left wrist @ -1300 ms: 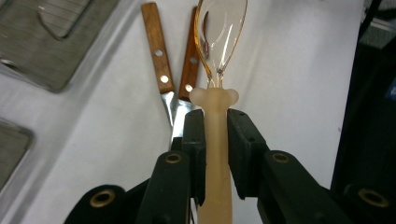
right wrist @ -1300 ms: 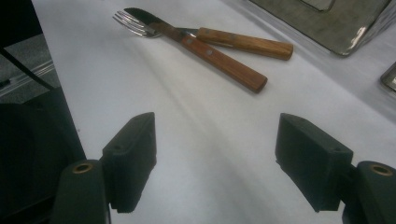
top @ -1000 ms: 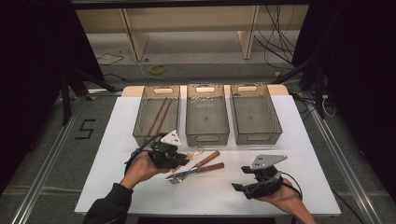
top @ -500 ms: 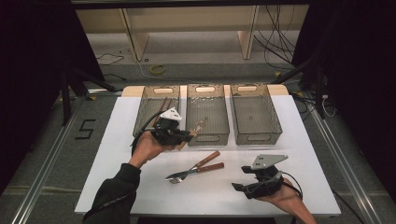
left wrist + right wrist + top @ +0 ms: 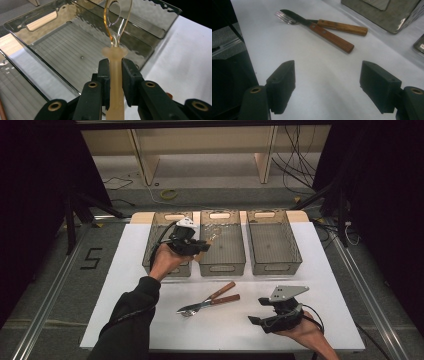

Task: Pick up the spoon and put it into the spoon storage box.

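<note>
The white tabletop (image 5: 125, 285) carries three smoky translucent plastic bins in a row along its far side: the left bin (image 5: 156, 251), the middle bin (image 5: 225, 251) and the right bin (image 5: 274, 245). A second ago the left gripper (image 5: 202, 244) was low at the near left, just beside the loose cutlery; it has since lifted and travelled to the far side, and now hangs over the near left part of the middle bin. Its fingers (image 5: 103, 75) are clamped on the pale stem of an amber translucent plastic utensil with a looped end (image 5: 116, 50), which points out over the ribbed floor of that bin, clear of the bottom. Judging by this, the sorting step has passed from pick-up to carry, and what remains for this piece is to lower and let go inside the middle bin.

The right gripper (image 5: 260, 316) has stayed at the near right, resting low on the tabletop, its fingers (image 5: 282, 82) spread wide apart with nothing between them. Ahead of it, a wooden-handled knife (image 5: 322, 28) lies across a wooden-handled fork (image 5: 334, 25), touching, in the near middle of the tabletop, unmoved since before and probably the next pieces to sort.
</note>
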Motion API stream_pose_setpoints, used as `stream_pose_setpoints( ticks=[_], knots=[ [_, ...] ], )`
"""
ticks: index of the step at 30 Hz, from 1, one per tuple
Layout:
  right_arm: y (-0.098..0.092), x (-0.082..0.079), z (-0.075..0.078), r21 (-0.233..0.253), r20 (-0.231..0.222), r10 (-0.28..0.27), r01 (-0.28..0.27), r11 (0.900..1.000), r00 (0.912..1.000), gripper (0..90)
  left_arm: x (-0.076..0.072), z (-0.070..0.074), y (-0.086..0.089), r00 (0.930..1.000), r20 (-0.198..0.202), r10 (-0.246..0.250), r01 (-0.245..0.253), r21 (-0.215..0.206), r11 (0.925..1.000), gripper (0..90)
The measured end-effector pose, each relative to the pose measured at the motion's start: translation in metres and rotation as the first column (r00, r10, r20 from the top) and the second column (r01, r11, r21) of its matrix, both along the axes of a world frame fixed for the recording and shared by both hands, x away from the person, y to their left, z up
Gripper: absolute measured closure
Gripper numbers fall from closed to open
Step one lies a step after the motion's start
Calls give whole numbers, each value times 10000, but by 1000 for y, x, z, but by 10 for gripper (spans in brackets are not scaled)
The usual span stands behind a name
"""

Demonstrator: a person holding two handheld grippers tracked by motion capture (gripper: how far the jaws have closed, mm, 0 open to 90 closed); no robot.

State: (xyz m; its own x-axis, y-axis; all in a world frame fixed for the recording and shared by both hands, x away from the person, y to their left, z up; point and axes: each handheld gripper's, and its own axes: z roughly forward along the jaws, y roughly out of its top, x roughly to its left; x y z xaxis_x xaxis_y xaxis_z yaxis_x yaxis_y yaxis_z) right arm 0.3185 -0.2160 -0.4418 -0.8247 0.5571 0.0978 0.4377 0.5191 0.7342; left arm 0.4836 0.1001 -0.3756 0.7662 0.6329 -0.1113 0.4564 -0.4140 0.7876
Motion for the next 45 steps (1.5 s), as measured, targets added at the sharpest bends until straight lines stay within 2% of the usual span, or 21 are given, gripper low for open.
stream_pose_setpoints(
  ticks=[6, 8, 10, 17, 19, 27, 33, 36, 45],
  knots=[
    [-1, 0, 0, 1, 17, 4, -4, 10000, 10000, 295, 14, -2, -2, 9992, -149, 363, -365, -138, 9992, 773],
    [-1, 0, -1, 4, 33, 18, -18, 10000, 10000, 295, 19, -4, -3, 9985, -273, 469, -478, -322, 9983, 773],
    [0, 0, -1, 4, 28, 24, -24, 10000, 10000, 295, 23, -5, -6, 9983, -274, 508, -515, -229, 9984, 772],
    [-1, 0, -1, 0, 32, 51, -51, 10000, 10000, 295, 33, -10, -9, 9966, -410, 714, -730, -406, 9965, 772],
    [-1, 0, -1, 6, 37, 41, -41, 10000, 10000, 295, 34, -12, -9, 9961, -495, 725, -752, -548, 9957, 772],
    [0, -1, -1, 13, 37, 69, -69, 10000, 10000, 295, 38, -19, -12, 9924, -662, 1041, -1086, -683, 9917, 770],
    [0, -1, -1, 21, 4, 57, -57, 10000, 10000, 295, 39, -23, -17, 9923, -802, 945, -998, -652, 9929, 768],
    [-1, -1, -1, 6, 6, 49, -49, 10000, 10000, 295, 39, -27, -19, 9919, -859, 936, -978, -461, 9941, 768],
    [-1, -1, -1, 10, 6, 42, -42, 10000, 10000, 295, 41, -35, -21, 9876, -1151, 1072, -1142, -567, 9918, 762]
  ],
)
